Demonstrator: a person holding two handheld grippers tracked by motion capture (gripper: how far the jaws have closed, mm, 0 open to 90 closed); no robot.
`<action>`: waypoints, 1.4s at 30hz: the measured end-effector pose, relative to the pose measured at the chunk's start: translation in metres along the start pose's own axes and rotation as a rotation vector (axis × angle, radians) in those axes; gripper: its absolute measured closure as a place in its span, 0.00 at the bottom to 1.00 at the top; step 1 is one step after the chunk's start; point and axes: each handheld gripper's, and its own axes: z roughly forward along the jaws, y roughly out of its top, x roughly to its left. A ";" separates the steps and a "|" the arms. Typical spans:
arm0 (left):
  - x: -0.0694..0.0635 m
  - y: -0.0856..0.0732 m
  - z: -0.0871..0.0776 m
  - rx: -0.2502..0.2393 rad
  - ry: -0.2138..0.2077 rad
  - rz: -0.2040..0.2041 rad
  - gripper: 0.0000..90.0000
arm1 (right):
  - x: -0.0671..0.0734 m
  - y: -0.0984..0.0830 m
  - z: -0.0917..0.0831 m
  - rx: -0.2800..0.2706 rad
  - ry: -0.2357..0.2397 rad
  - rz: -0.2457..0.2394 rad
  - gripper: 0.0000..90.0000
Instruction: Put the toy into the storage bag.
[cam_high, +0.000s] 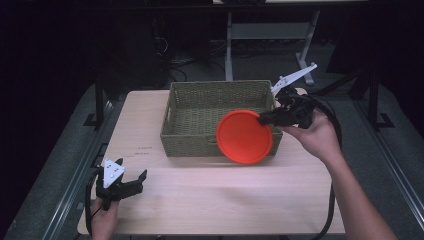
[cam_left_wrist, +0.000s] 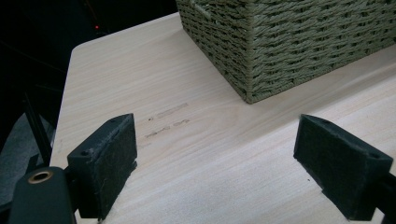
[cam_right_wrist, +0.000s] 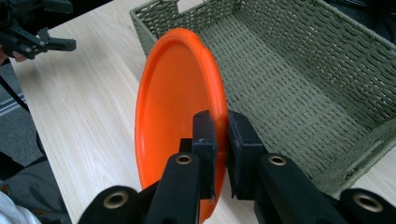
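On a pale wooden table (cam_high: 210, 195) in the high view, a green woven basket (cam_high: 220, 95) is sitting toward the far side. The right gripper (cam_high: 265, 118) is holding an orange plate (cam_high: 244, 137) on edge over the basket's near right wall. The left gripper (cam_high: 131, 182) is waiting well apart from the basket, near the table's front left corner.

Along the left gripper view, its jaws are standing wide apart, gripping nothing, facing the basket's corner.

Along the right gripper view, the jaws are pinching the plate's rim just beside the basket's inside. With so little rim caught, the plate is probably at risk of pivoting, slipping, or clipping the wall.
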 end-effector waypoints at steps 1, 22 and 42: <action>0.000 0.000 0.000 0.000 0.000 0.000 0.14 | -0.001 0.001 0.000 -0.003 0.001 0.001 0.92; 0.002 -0.001 -0.001 0.002 0.007 -0.007 0.14 | -0.005 0.032 0.005 0.005 -0.008 0.000 0.92; 0.003 -0.001 -0.002 0.002 0.007 -0.007 0.14 | -0.012 0.057 0.012 0.004 -0.016 0.016 0.92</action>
